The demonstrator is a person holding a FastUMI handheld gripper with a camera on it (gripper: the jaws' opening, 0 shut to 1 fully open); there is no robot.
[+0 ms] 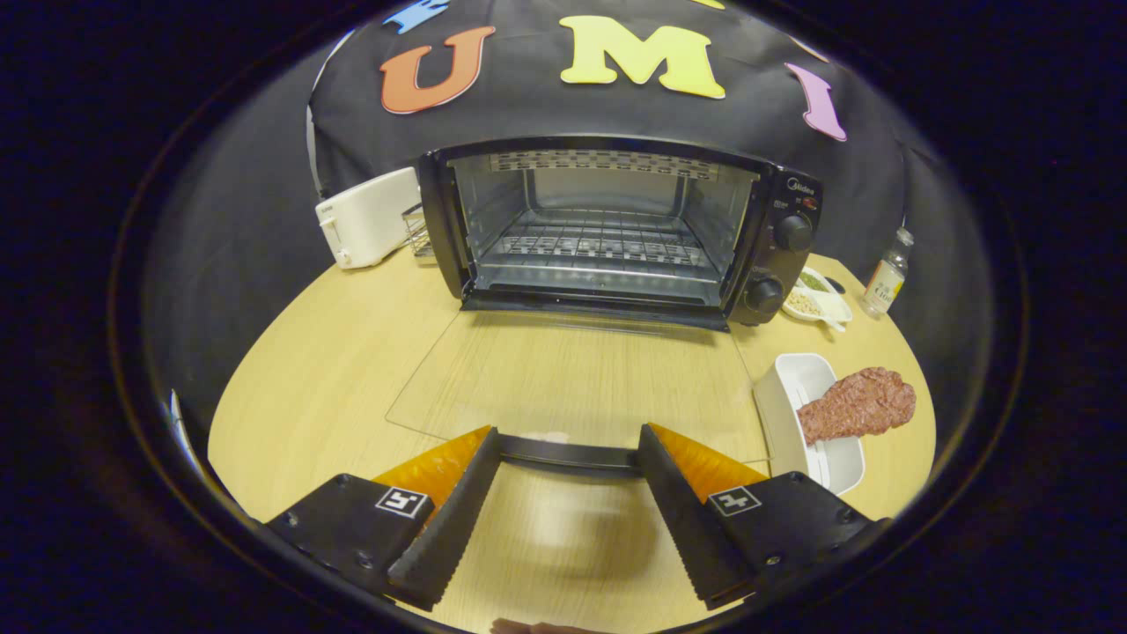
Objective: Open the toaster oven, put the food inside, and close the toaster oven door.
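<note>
Beyond the jaws (568,449) sits the toaster oven (616,229), its glass door (572,379) flat down on the counter (335,379). Both jaws are spread wide, pinching nothing, tips by the door handle (568,455). Off to their right, meat (858,405) rests on a white dish (788,396).

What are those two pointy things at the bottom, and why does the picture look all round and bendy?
Those are the two fingers of a gripper, a grabbing tool a person holds. A camera rides on it, and its lens bends the picture. The fingers are open, with the handle of the oven's glass door lying flat between their tips. Beyond stands the open toaster oven on a wooden table. Beside the door, a piece of meat rests on a white dish. Nothing is held.
</note>
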